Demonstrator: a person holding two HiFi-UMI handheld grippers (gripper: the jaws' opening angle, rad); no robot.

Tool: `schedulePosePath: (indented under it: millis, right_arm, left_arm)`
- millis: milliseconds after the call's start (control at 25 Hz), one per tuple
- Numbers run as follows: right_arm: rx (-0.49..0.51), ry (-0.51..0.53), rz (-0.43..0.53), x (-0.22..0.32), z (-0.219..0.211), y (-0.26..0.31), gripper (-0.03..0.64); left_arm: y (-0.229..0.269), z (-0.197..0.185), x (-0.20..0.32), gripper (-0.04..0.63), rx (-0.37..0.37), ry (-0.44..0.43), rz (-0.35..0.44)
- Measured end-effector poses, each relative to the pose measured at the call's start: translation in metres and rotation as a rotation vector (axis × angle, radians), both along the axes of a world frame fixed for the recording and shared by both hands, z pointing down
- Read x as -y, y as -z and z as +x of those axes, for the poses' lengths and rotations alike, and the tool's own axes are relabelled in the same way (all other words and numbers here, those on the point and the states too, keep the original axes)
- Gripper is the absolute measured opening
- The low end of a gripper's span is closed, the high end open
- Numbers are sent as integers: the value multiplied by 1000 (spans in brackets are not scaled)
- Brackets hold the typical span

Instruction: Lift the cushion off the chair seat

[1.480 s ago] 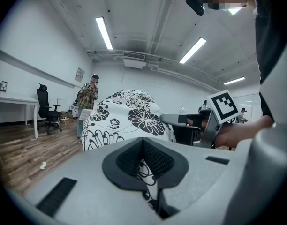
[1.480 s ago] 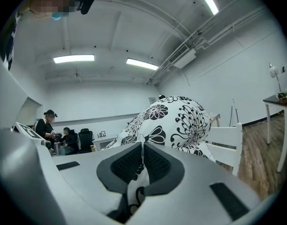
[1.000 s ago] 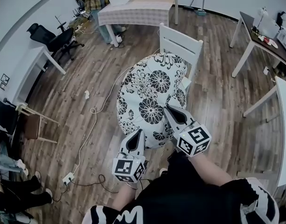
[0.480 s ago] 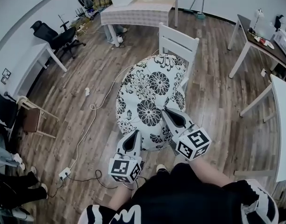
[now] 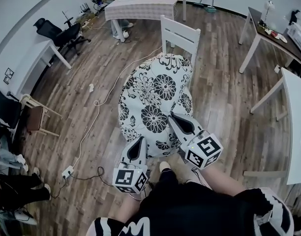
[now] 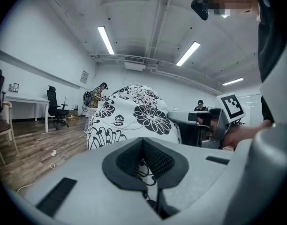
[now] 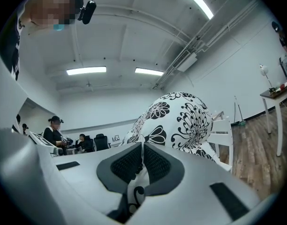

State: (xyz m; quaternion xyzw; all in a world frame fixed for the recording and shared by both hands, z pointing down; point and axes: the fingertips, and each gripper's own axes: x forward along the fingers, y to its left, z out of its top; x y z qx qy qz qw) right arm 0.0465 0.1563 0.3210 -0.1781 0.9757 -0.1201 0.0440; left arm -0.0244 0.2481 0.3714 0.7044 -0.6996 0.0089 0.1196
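A big white cushion with black flowers [image 5: 155,102] hangs in front of me, held by its near edge. My left gripper [image 5: 139,144] is shut on the lower left of that edge; in the left gripper view its fabric [image 6: 134,111] is pinched between the pads [image 6: 155,159]. My right gripper [image 5: 176,119] is shut on the lower right edge, and the right gripper view shows cloth [image 7: 181,121] squeezed between the pads [image 7: 155,163]. The white chair [image 5: 180,33] stands just beyond the cushion, which hides its seat.
A table with a checked cloth [image 5: 140,6] stands behind the chair. White desks [image 5: 295,112] are at the right, and a black office chair [image 5: 59,33] and a wooden chair [image 5: 35,119] at the left. A white cable [image 5: 99,117] runs across the wooden floor.
Both grippers, still shut on the cushion, have carried it back toward me and away from the chair. The chair's back now shows further clear of the cushion's top.
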Motion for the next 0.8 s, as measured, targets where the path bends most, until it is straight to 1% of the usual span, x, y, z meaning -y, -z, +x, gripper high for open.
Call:
schedulePosePath:
  millis: [120,400,640,800]
  right_arm:
    - [-7,8,-19,-15,35,-6,31]
    - [-16,30,-27,-46,82,4,31]
    - [7,51,-9,-66,110,10,31]
    - [-1,51,-11,-69,113,12,31]
  left_arm:
    - [-4,36,-17,2,-13,7,-2]
    - [4,86,-49,2,-34,30,-3]
    - [5,116,-68,2,-34,44,0]
    - [8,118,-71,2,-38,32,-7]
